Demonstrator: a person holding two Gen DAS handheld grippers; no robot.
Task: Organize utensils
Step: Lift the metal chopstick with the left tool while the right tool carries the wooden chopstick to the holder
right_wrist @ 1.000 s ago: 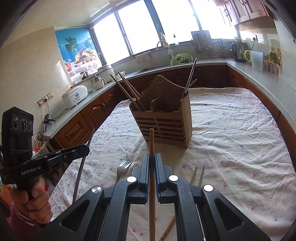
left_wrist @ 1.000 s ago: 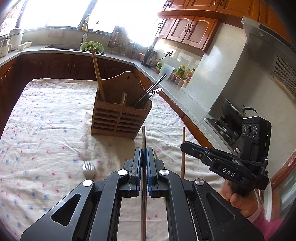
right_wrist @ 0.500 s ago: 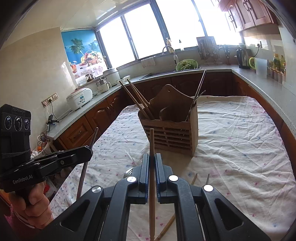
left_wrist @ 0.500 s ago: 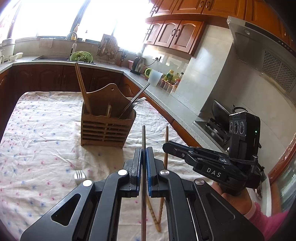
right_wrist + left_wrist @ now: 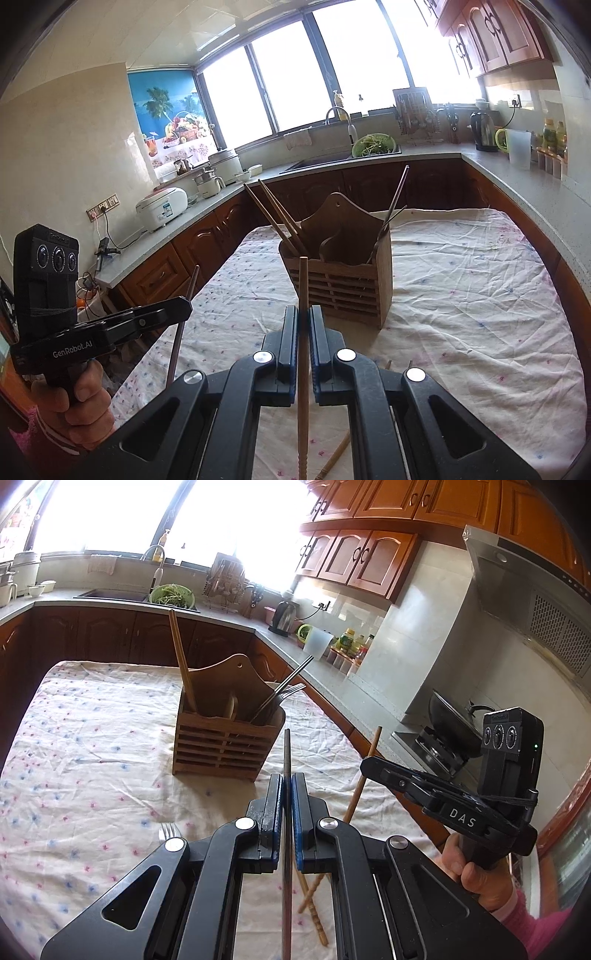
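A wooden utensil holder (image 5: 227, 734) (image 5: 341, 280) stands on the floral tablecloth (image 5: 85, 738), with wooden chopsticks (image 5: 181, 664) on its left side and metal utensils (image 5: 284, 690) on its right. My left gripper (image 5: 287, 779) is shut on a metal chopstick (image 5: 287, 753), held upright above the cloth, short of the holder. My right gripper (image 5: 303, 314) is shut on a wooden chopstick (image 5: 303, 288), also short of the holder. A fork (image 5: 168, 830) and loose wooden chopsticks (image 5: 314, 893) lie on the cloth below the grippers.
Kitchen counters (image 5: 517, 177) run around the table on three sides, with a sink (image 5: 110, 594), kettle (image 5: 282, 618) and stove (image 5: 443, 742). The right gripper shows in the left wrist view (image 5: 369, 766), close beside the left one.
Both grippers have lifted a little with their chopsticks. The holder sits lower and slightly farther in both views. The grips have not changed.
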